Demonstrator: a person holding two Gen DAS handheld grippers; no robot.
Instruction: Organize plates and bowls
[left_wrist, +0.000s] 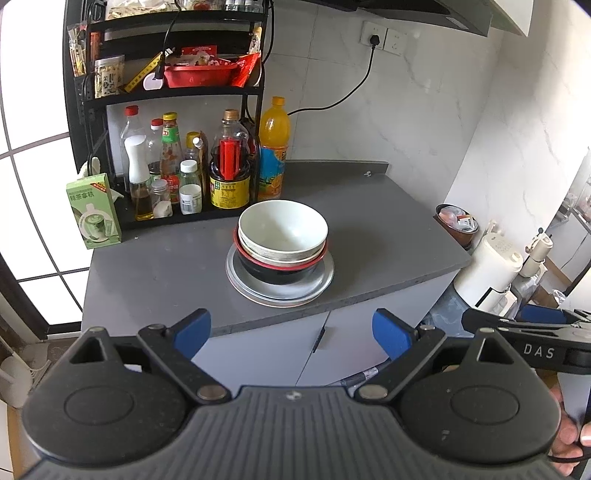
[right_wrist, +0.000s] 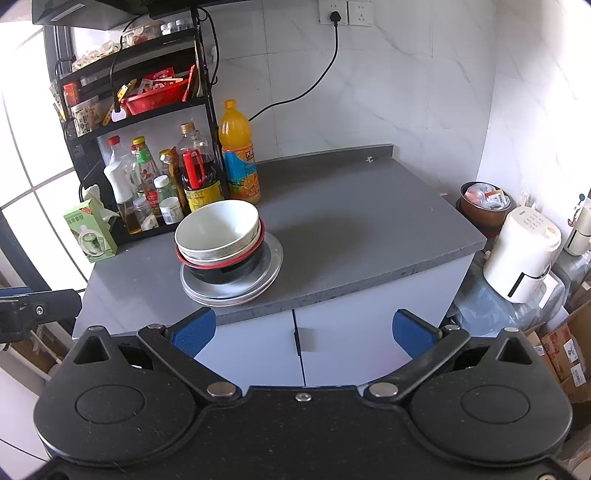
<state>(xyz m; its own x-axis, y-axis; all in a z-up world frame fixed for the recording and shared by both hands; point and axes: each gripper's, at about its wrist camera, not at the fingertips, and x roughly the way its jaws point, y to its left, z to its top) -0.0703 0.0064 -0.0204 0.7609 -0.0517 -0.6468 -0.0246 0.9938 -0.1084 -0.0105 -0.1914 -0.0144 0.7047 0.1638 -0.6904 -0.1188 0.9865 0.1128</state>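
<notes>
Two bowls, maybe more, are nested in a stack (left_wrist: 282, 240) at frame centre; the plates (left_wrist: 279, 282) beneath are mostly covered, count unclear. The stack is set near the counter's (left_wrist: 369, 229) front edge, w/ bare surface seen to its right. Left gripper (left_wrist: 291, 334) and right gripper (right_wrist: 303, 330) are held released, empty, short of the counter.

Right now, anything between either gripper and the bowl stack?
Nothing visible. Both the left gripper and the right gripper are open and held off the counter's front edge. Only bare grey countertop lies before the bowl stack. The bottles stand behind it, out of the path.
</notes>
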